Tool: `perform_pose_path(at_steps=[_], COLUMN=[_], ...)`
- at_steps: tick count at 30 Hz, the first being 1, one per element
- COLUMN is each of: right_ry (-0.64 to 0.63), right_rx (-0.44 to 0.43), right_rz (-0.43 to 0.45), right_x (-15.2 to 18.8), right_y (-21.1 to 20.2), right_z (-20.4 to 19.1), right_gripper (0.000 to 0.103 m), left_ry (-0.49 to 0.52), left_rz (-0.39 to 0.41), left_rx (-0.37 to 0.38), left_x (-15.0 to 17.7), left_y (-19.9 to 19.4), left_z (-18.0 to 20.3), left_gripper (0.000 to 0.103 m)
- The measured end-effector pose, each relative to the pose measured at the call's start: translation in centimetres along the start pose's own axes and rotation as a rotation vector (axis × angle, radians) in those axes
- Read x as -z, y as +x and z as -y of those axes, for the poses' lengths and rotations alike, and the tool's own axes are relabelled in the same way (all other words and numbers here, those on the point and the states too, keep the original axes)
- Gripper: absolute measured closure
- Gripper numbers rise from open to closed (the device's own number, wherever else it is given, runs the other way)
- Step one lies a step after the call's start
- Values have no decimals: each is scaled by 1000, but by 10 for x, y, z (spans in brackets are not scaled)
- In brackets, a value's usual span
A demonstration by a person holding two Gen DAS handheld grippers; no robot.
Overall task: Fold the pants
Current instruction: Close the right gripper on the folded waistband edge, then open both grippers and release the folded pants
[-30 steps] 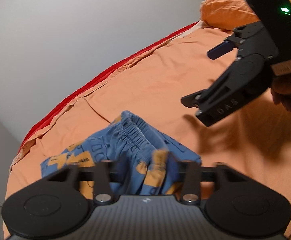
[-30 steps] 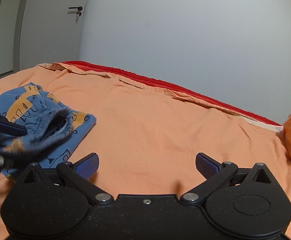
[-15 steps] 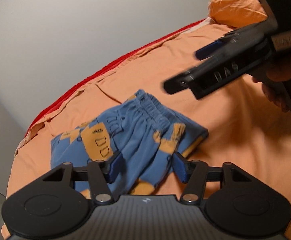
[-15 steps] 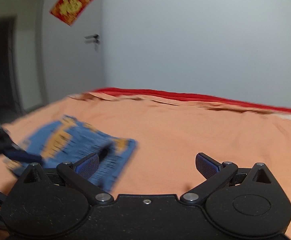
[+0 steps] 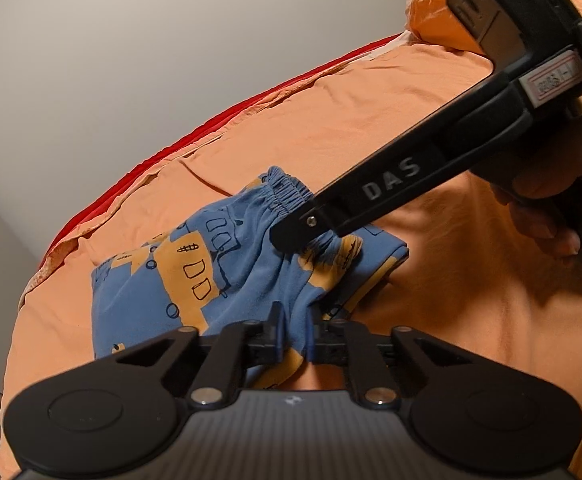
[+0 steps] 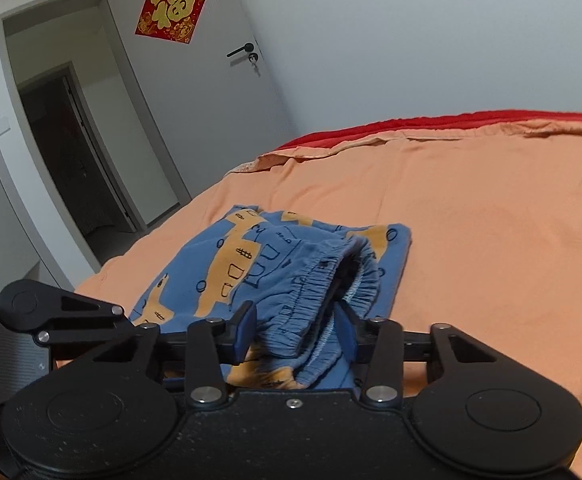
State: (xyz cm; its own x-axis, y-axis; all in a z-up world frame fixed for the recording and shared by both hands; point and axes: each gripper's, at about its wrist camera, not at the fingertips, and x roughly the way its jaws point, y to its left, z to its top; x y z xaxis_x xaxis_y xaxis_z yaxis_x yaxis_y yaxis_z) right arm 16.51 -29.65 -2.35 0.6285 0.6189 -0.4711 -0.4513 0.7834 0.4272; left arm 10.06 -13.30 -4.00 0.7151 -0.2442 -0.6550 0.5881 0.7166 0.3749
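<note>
Blue pants with orange prints point(image 5: 195, 280) lie folded on the orange bed sheet point(image 5: 371, 128). My left gripper point(image 5: 295, 336) is shut on the near edge of the pants. My right gripper point(image 6: 297, 328) is closed around the elastic waistband point(image 6: 331, 276), with cloth bunched between its blue pads. In the left wrist view the right gripper's black body point(image 5: 387, 196) reaches across onto the waistband point(image 5: 287, 194). The pants also show in the right wrist view point(image 6: 235, 264).
An orange pillow point(image 5: 443, 12) lies at the far right of the bed. A red sheet edge point(image 5: 171, 148) runs along the grey wall. An open door with a red paper sign point(image 6: 173, 8) stands beyond the bed's left end.
The left gripper, open half a second ago, has closed on the pants' near edge. The right gripper swung over from the bare sheet and closed on the waistband.
</note>
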Motion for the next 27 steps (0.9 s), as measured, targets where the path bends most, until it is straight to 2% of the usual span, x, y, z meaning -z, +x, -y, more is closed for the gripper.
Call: perform_pose_path(at_steps=[2,4,5,6,9,16,19,20,21,23,24,26,27], right_ry=[22,32,35,39,60,50,18,9,11,14,4,-8,-6], right_rx=[0,-1,2,5,5,55,78,85,87,89,96,107,106], right_rz=[1,8,13,19,12,-57,-85,-94,-96,-98,-98,-91,-81], right_x=[0,-2,-5,-8,-13,-5,-2,0,2,3,2,3,4], right_y=[-1,-7,-10,-15,-24,-21,-17,-15,-15,-15,-16,-16,-17], right_z=[2,2,2,2,4,3,2,2,3,3,2,0,0], right_gripper=[76,83,93,96,96,97,96,96,96,95,93,92,88], left_ry=[-11,-26,-31,-35,-37,-61,-84,-106,-142,-224,-259,-309,-329], left_rz=[0,1,1,4,16,-13,-14,-19,-22,-23,-16,-18,-20], left_rx=[1,5,5,7,18,55,75,95,121,171,182,172,159], left_x=[-1,-3,-4,-5,-8,-1,1,2,2,5,7,10,11], left_y=[0,-1,-3,-4,-9,3,3,5,4,2,0,-4,-5], left_z=[-1,-2,-3,-3,-2,-4,-8,-13,-17,-28,-33,-42,-46], left_gripper=[97,98,98,98,98,98,94,86,69,46,40,35,29])
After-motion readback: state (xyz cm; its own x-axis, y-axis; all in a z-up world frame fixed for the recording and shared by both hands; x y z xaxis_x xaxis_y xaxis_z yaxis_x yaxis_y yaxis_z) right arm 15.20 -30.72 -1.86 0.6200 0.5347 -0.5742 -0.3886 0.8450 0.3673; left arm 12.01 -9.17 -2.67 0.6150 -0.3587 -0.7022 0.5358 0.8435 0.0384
